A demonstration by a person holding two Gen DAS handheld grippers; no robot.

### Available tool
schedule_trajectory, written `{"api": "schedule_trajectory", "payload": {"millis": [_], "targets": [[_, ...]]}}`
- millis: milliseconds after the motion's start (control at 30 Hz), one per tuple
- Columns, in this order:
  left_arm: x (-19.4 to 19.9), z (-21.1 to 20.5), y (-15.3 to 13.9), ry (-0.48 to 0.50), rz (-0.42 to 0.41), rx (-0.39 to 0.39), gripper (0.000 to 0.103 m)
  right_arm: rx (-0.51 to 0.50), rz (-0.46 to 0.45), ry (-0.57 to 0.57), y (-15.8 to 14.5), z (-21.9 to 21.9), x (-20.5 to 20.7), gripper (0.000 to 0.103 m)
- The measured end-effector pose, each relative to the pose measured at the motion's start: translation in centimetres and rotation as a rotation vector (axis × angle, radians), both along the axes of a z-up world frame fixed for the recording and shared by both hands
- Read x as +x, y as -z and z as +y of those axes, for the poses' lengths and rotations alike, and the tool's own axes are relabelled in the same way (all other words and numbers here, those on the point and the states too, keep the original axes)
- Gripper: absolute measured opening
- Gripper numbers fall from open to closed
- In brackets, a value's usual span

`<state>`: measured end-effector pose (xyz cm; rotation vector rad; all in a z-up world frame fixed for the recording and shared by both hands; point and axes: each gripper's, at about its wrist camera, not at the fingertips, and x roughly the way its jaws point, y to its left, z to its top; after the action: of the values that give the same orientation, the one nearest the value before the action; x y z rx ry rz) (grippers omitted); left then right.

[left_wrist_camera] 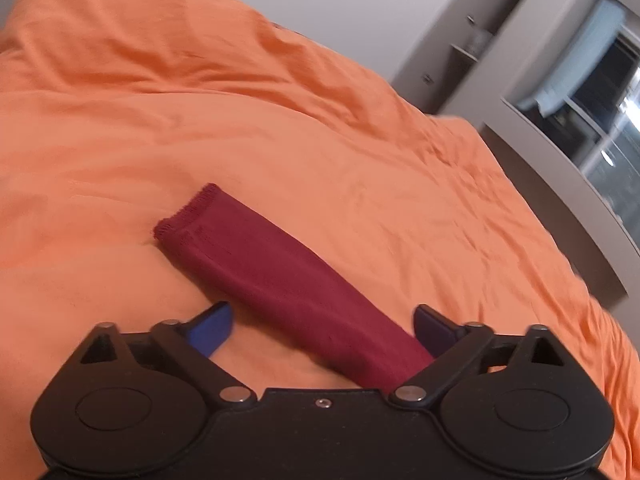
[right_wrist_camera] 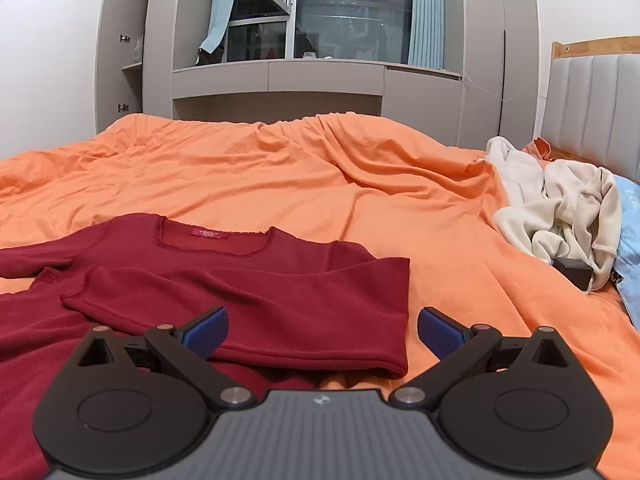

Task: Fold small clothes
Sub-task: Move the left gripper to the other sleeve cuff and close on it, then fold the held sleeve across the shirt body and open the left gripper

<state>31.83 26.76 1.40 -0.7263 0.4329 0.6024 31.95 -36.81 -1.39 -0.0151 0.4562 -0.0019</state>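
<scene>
While both of my grippers hover with their jaws spread, the red shirt lies flat on the orange bedsheet.

Soft, finely knitted, the shirt has a scalloped neckline with a pink label, and one sleeve is folded across its chest, the hem forming a straight edge. My right gripper stands wide over that folded edge, its blue textured pads holding nothing. My left gripper is spread too; the other sleeve, a long tube with a stitched cuff, runs between its blue pads, close against one, though with the blur I cannot tell whether it touches. Beyond the shirt, the sheet is rumpled into ridges; a cream fleecy garment is heaped well away from the shirt, near the padded headboard.
</scene>
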Motion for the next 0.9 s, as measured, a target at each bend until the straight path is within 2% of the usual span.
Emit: {"api": "schedule_trajectory", "payload": {"millis": [100, 167, 200, 233, 300, 400, 500, 667, 767, 900], "targets": [[-0.2, 0.3, 0.4, -0.069, -0.038, -0.010, 0.072, 0.009, 0.005, 0.003, 0.1, -0.1, 0.0, 0.103], [-0.3, 0.7, 0.7, -0.100, -0.066, -0.029, 0.055, 0.009, 0.006, 0.001, 0.2, -0.1, 0.0, 0.103], [-0.2, 0.9, 0.9, -0.112, -0.071, -0.044, 0.042, 0.008, 0.009, -0.002, 0.2, -0.1, 0.1, 0.103], [-0.1, 1.0, 1.1, -0.126, -0.072, -0.061, 0.039, 0.005, 0.011, -0.007, 0.2, 0.0, 0.1, 0.103], [0.3, 0.9, 1.2, -0.123, -0.069, -0.052, 0.034, -0.003, 0.012, -0.017, 0.3, 0.2, 0.1, 0.103], [1.3, 0.3, 0.9, -0.092, -0.058, -0.019, 0.007, -0.015, 0.012, -0.025, 0.3, 0.4, 0.1, 0.103], [2.3, -0.8, -0.1, -0.053, -0.073, 0.042, 0.006, -0.016, 0.013, -0.025, 0.5, 0.4, -0.1, 0.103], [4.2, -4.6, -2.8, 0.048, -0.144, 0.173, 0.005, -0.017, 0.016, -0.008, 0.6, 0.3, -0.1, 0.103], [5.3, -8.1, -4.3, 0.149, -0.193, 0.224, 0.005, -0.013, 0.012, -0.002, 0.6, 0.2, -0.2, 0.103], [6.3, -14.8, -6.5, 0.318, -0.253, 0.369, 0.005, -0.004, 0.008, 0.006, 0.7, -0.2, -0.4, 0.103]]}}
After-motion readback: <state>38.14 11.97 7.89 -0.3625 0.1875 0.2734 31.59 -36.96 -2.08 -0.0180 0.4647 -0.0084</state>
